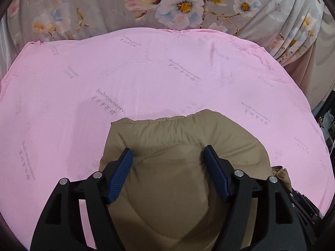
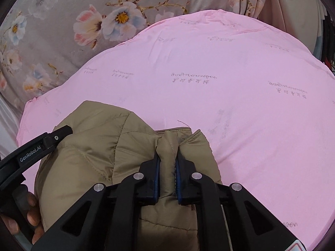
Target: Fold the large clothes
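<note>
A tan quilted jacket [image 1: 167,188] lies bunched on the pink sheet [image 1: 146,73]. In the left wrist view my left gripper [image 1: 168,154] stands over it with its jaws wide apart. The jacket's puffy bulk fills the gap, and both blue pads [image 1: 123,171] sit against the fabric. In the right wrist view my right gripper [image 2: 168,154] is shut on a narrow ridge of the jacket [image 2: 94,146] near its seamed edge. One black finger of the left gripper [image 2: 60,133] rests at the jacket's left side, with a person's hand [image 2: 31,209] on its handle.
The pink sheet [image 2: 230,104] covers a wide surface around the jacket. A grey floral cover [image 1: 104,10] lies beyond it and drapes down in folds at the far right [image 1: 297,37]. Dark clutter [image 2: 328,41] stands past the right edge.
</note>
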Demonstrator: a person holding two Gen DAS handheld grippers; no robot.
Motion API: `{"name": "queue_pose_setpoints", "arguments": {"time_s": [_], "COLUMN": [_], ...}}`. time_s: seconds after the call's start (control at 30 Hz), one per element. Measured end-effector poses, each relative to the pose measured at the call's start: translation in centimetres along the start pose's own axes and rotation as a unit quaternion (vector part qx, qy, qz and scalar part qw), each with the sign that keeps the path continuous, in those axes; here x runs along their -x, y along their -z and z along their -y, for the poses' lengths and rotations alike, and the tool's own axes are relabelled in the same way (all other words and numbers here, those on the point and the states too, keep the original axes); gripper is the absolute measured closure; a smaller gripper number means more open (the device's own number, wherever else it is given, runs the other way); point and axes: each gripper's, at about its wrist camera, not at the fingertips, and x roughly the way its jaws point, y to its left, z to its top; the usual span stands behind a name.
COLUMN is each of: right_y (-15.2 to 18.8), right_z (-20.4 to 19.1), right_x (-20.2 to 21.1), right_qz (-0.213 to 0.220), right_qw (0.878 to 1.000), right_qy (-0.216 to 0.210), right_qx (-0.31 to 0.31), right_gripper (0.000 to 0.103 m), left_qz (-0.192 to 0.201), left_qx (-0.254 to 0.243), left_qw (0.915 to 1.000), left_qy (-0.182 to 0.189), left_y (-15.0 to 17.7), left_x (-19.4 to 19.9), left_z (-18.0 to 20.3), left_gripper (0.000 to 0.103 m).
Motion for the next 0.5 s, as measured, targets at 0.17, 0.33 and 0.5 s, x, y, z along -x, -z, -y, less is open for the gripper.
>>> {"name": "queue_pose_setpoints", "arguments": {"time_s": [0.17,0.33,0.5], "right_y": [0.4,0.6,0.7], "right_z": [1.1,1.3,1.4], "right_x": [-1.4,-1.8,-2.0], "right_qz": [-0.002,0.001,0.002], "right_qw": [0.999,0.999,0.999], "right_qy": [-0.024,-0.027,-0.029], "right_qx": [-0.020,-0.021,-0.023], "right_gripper": [0.092,0.092,0.092], "left_qz": [0.015,0.030,0.036], "left_qx": [-0.009,-0.019,-0.024], "left_qw": [0.9996,0.9984,0.9977], "left_qy": [-0.023,-0.043,-0.052], "left_y": [0.6,0.9,1.2], "left_x": [-1.0,-1.4,-1.8], "left_z": [0.5,1.2,1.4], "left_gripper": [0.031,0.030,0.030]}}
